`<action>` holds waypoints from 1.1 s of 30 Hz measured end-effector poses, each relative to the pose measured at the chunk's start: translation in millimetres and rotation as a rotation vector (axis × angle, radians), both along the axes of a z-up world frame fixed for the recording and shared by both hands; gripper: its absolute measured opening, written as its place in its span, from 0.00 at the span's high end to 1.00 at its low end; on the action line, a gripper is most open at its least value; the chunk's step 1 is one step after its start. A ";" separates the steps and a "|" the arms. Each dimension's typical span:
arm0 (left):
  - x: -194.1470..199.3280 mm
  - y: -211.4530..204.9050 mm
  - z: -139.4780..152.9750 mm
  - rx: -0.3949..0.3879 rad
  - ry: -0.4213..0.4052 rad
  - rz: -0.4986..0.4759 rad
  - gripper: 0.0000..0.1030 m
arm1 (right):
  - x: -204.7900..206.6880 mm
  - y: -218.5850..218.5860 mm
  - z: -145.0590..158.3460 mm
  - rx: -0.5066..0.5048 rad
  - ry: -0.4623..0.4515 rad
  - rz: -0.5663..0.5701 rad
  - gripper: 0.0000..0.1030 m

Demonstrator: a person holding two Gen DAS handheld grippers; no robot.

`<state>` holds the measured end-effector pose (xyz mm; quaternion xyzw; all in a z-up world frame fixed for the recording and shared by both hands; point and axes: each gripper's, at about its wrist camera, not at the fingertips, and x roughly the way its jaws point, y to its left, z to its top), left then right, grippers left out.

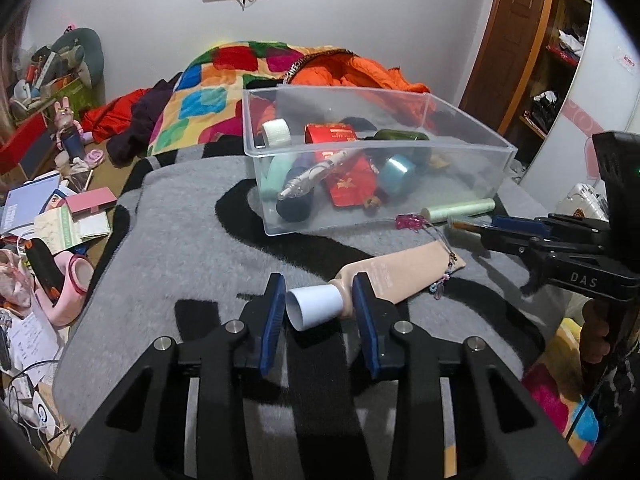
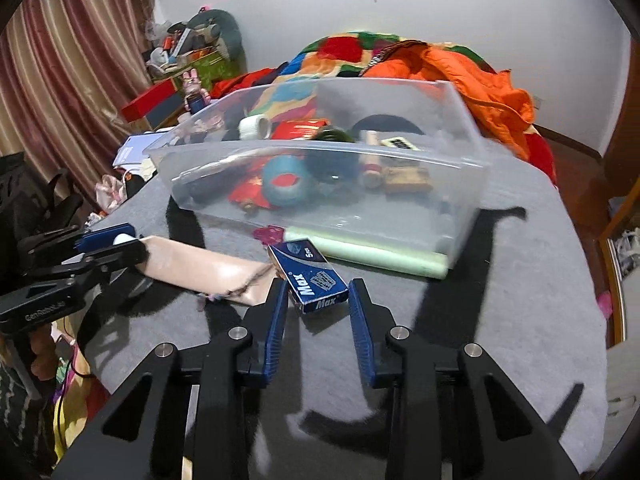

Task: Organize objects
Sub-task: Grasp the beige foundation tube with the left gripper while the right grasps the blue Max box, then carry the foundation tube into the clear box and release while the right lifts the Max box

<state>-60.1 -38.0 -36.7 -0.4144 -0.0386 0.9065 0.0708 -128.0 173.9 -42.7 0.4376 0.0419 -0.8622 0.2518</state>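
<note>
Left-wrist view: my left gripper has its blue pads closed on the neck of a beige cosmetic tube, just behind the white cap; the tube's flat tail points far-right across the grey-and-black blanket. A beaded charm cord lies over the tail. Beyond, a clear plastic bin stands open-topped, its near wall facing me, holding tape rolls, red packets and a pen. Between the tube and the bin's near wall there is a strip of bare blanket; the blanket's left edge drops off toward clutter below.

Right-wrist view: my right gripper has the near end of a blue "Max" box between its narrowed pads; the left pad touches the box, but I cannot tell whether the right pad presses it. The box slants far-left, its far corner near a pale green roll lying along the bin's near wall. To the right of the box the blanket is open out to its rounded right edge. The tube lies just left of the box.
</note>
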 end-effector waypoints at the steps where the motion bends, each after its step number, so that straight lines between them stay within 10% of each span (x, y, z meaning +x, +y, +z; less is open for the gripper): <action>1: 1.9 -0.5 2.0 0.006 0.004 0.001 0.67 | 1.0 2.8 -0.6 0.002 -0.002 -0.002 0.73; 33: -7.6 0.8 76.2 0.093 0.194 0.005 0.67 | 14.6 19.6 64.2 -0.046 0.180 -0.041 0.73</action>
